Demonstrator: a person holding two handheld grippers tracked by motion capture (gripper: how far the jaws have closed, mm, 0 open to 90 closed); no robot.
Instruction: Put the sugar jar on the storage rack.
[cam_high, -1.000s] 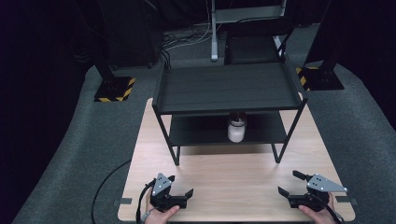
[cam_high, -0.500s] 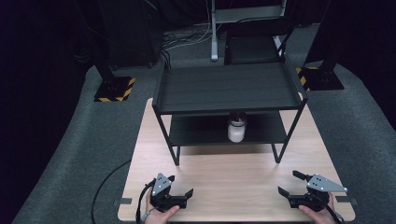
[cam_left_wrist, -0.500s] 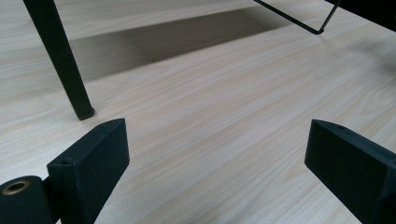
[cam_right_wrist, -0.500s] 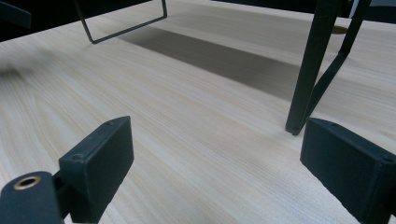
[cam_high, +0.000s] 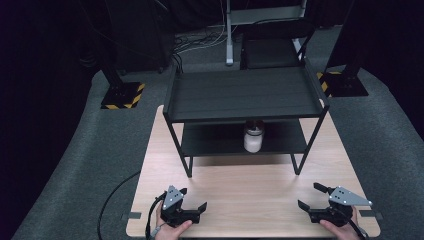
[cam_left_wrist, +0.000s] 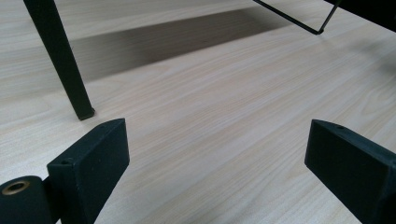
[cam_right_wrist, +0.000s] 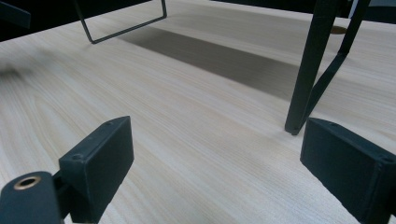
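Note:
A black two-tier rack (cam_high: 245, 95) stands on the far half of the wooden table (cam_high: 245, 185). On its lower shelf sits a white jar (cam_high: 253, 138) with a dark lid. My left gripper (cam_high: 194, 198) rests at the table's front left, open, with nothing between its jaws. My right gripper (cam_high: 309, 195) rests at the front right, also open and empty. In the left gripper view the left gripper (cam_left_wrist: 217, 154) spans bare wood, with a rack leg (cam_left_wrist: 60, 56) ahead on the left. In the right gripper view the right gripper (cam_right_wrist: 215, 158) faces a rack leg (cam_right_wrist: 310, 70).
Bare tabletop lies between the two grippers and the rack's front legs. Beyond the table are a grey carpet, two stand bases with yellow-black stripes (cam_high: 121, 96) and a dark chair (cam_high: 270, 50). A cable (cam_high: 112, 200) trails off the left gripper to the floor.

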